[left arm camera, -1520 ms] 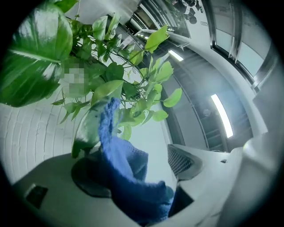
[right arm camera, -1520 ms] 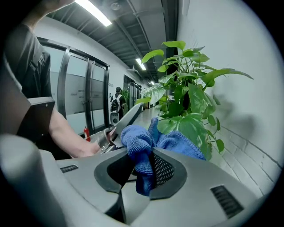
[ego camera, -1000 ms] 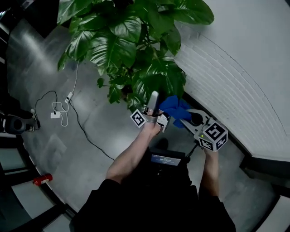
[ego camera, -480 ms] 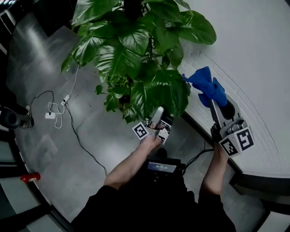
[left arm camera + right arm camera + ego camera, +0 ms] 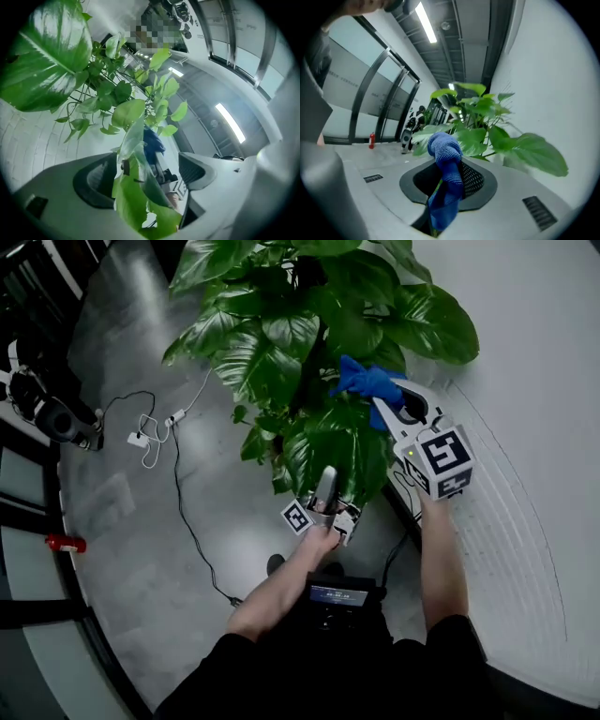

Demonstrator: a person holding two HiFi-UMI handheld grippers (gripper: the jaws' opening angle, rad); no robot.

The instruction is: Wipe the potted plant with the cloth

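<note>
The potted plant (image 5: 309, 334) spreads big glossy green leaves across the top of the head view. My right gripper (image 5: 384, 407) is shut on a bunched blue cloth (image 5: 366, 381), which rests against the leaves on the plant's right side. In the right gripper view the cloth (image 5: 446, 178) hangs pinched between the jaws (image 5: 447, 176), with leaves (image 5: 483, 126) just beyond. My left gripper (image 5: 325, 474) points up into the lowest leaves. Its jaws (image 5: 145, 164) stand apart, and a hanging leaf (image 5: 133, 140) lies between them. The blue cloth (image 5: 152, 143) shows behind that leaf.
A white curved wall (image 5: 525, 381) runs close along the plant's right. White cables and a power strip (image 5: 141, 439) lie on the grey floor at left, near a dark device (image 5: 56, 418) and a red canister (image 5: 61, 543). A small screen (image 5: 337, 596) sits at the person's waist.
My right gripper has swung the blue cloth left from beside the white wall onto the plant's right-side leaves. The left gripper has stayed under the lower leaves.
</note>
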